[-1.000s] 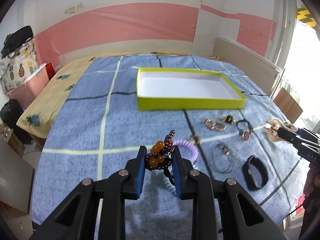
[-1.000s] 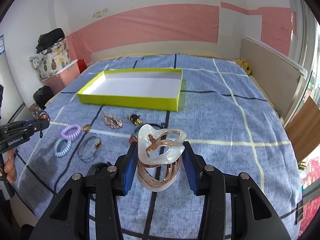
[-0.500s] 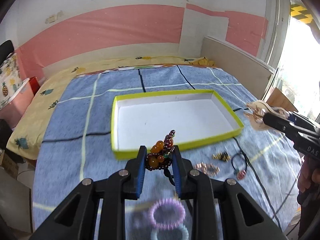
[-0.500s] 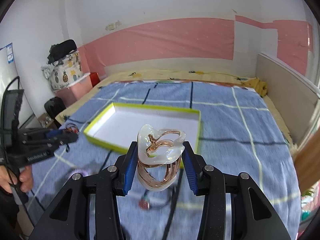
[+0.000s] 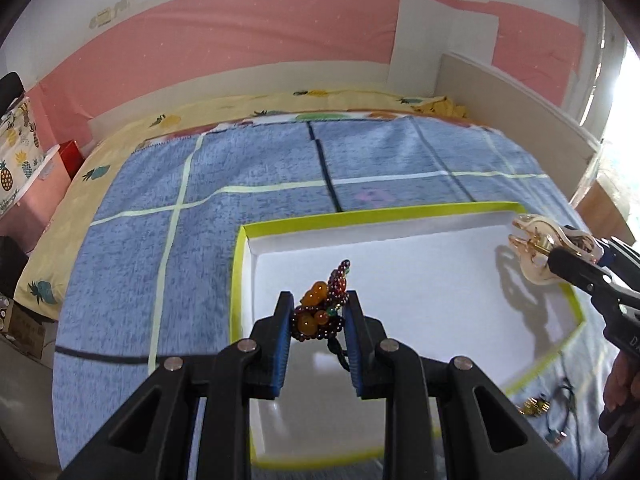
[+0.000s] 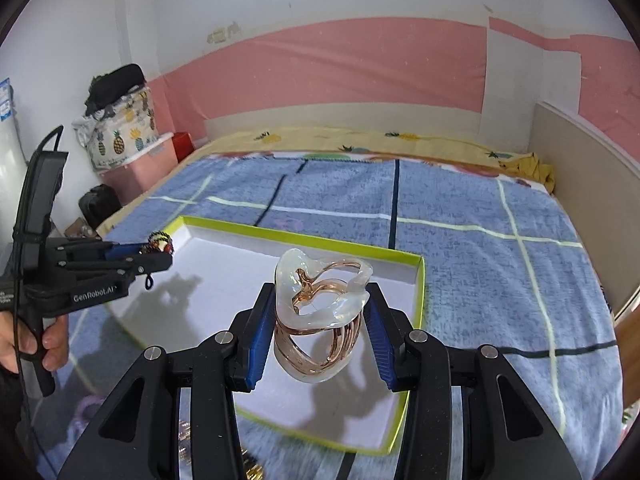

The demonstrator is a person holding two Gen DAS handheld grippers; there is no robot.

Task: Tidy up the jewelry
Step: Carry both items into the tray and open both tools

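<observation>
My left gripper [image 5: 319,312] is shut on a beaded bracelet [image 5: 320,308] of dark red and amber beads, hanging over the near left part of the yellow-rimmed white tray [image 5: 239,264]. My right gripper [image 6: 320,312] is shut on a pearly white and rose-gold bangle [image 6: 318,312], held over the tray [image 6: 420,280] near its right side. In the left wrist view the right gripper [image 5: 536,256] with the bangle [image 5: 532,250] shows over the tray's right edge. In the right wrist view the left gripper [image 6: 162,248] with the beads [image 6: 161,240] hovers at the tray's left corner.
The tray lies on a blue checked blanket [image 5: 160,248] over a bed. Loose jewelry [image 5: 534,406] and a black cord piece [image 5: 568,396] lie on the blanket near the tray's front right corner. A purple hair tie [image 6: 86,408] shows at lower left. A headboard panel [image 6: 588,200] stands at right.
Both grippers have travelled forward from the loose jewelry to above the tray, each keeping its piece. The tray now fills the lower view and most loose items have dropped out of sight.
</observation>
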